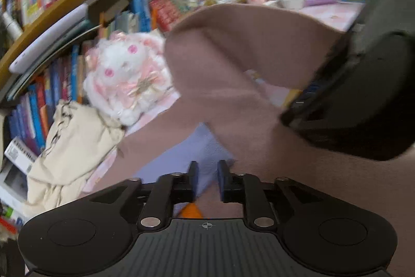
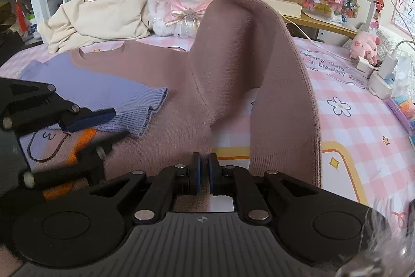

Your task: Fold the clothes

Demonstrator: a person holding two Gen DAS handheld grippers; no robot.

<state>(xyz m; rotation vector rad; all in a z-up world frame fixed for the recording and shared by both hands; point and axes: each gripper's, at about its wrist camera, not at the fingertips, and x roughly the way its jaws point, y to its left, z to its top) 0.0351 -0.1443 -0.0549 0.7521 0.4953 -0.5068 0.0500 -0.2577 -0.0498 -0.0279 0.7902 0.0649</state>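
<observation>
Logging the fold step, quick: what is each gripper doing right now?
Left gripper: open, fingers apart over the brown sweater, nothing gripped.
Right gripper: shut on the brown sweater, its sleeve arching up.

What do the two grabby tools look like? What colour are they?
Both are black plastic. The right tool has a ribbed grey-black base, two round discs at the sides, silver pins on its linkage bars and dark blue pads on its fingers. A small crosshair mark sits on the base. The left tool looks the same: black, silver pins, blue pads, crosshair mark.
</observation>
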